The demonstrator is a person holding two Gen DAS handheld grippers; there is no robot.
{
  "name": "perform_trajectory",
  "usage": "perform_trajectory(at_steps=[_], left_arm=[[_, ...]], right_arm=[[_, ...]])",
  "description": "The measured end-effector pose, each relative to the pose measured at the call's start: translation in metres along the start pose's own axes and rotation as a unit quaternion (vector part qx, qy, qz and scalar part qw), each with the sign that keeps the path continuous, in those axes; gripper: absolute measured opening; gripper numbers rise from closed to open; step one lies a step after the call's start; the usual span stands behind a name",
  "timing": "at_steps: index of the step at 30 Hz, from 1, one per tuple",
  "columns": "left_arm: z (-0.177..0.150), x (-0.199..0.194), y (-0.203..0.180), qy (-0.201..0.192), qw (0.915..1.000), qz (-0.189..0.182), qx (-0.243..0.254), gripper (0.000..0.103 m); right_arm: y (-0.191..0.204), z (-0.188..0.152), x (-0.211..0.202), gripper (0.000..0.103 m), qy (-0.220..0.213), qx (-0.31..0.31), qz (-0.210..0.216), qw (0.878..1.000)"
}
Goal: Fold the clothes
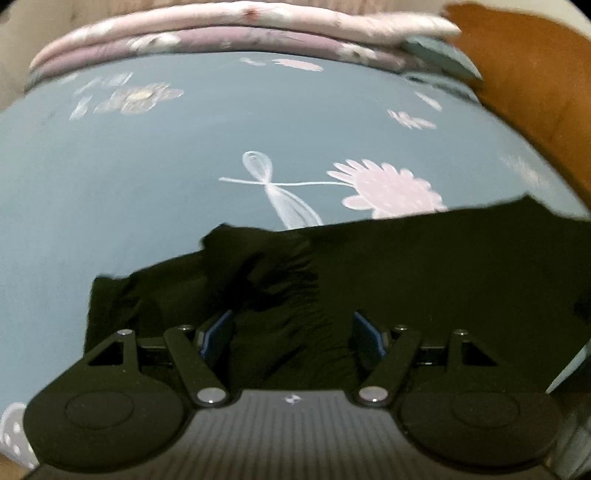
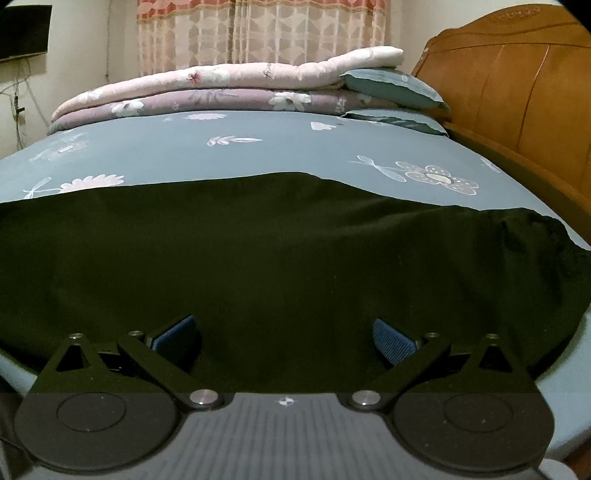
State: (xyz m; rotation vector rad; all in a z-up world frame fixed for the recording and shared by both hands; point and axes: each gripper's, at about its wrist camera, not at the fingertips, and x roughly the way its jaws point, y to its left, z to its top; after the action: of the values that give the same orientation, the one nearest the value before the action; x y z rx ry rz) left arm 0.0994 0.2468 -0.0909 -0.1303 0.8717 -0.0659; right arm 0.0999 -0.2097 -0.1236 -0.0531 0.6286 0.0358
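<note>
A black garment (image 2: 288,251) lies spread on the blue flowered bed sheet (image 2: 258,147). In the left wrist view its rumpled end (image 1: 280,280) lies under and ahead of my left gripper (image 1: 291,328), which is open, its blue pads (image 1: 216,330) on either side of a raised fold; I cannot tell if they touch it. My right gripper (image 2: 284,332) is open wide, low over the near part of the flat cloth, holding nothing.
Folded pink and mauve quilts (image 2: 221,88) and blue pillows (image 2: 395,88) are stacked at the bed's far side. A wooden headboard (image 2: 517,92) runs along the right. Curtains (image 2: 258,33) hang behind. The sheet (image 1: 147,166) lies bare beyond the garment.
</note>
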Motion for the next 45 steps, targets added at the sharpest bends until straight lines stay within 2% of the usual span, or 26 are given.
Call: perform_trajectory(at_steps=[7,19,23,25,27,29,31,32,38,45], left_arm=[[-0.011,-0.011,0.028,-0.011,0.9992,0.015,-0.034,0.075],[-0.011,-0.051,0.06,-0.058,0.9938,0.049,-0.081,0.075],[-0.015,-0.063,0.054,-0.089,0.9911,0.012,-0.098,0.075],[-0.018,-0.064,0.041,-0.09,0.9926,-0.006,-0.08,0.078],[-0.023,-0.058,0.023,-0.07,0.9963,-0.016,-0.047,0.082],[-0.027,-0.047,0.003,-0.047,0.9989,-0.001,0.002,0.082],[-0.032,-0.035,-0.016,-0.032,0.9979,0.023,0.052,0.082],[-0.033,-0.034,-0.016,-0.031,0.9976,0.031,0.054,0.082],[-0.039,-0.043,0.003,-0.032,0.9968,0.072,0.012,0.082],[-0.046,-0.054,0.026,-0.034,0.9917,0.119,-0.036,0.082]], right_arm=[[0.002,0.002,0.0,0.103,0.006,0.002,-0.005,1.0],[0.004,0.004,0.003,0.103,0.009,0.006,-0.007,1.0],[0.003,0.004,0.004,0.103,0.009,0.007,-0.006,1.0],[0.003,0.004,0.004,0.103,0.009,0.006,-0.007,1.0],[0.004,0.003,0.004,0.103,0.008,0.006,-0.007,1.0],[0.004,0.003,0.004,0.103,0.007,0.006,-0.007,1.0],[0.005,0.003,0.004,0.103,0.006,0.007,-0.007,1.0],[0.005,0.002,0.004,0.103,0.006,0.007,-0.007,1.0],[0.005,0.001,0.004,0.103,0.004,0.006,-0.006,1.0],[0.004,0.0,0.005,0.103,-0.001,0.008,-0.003,1.0]])
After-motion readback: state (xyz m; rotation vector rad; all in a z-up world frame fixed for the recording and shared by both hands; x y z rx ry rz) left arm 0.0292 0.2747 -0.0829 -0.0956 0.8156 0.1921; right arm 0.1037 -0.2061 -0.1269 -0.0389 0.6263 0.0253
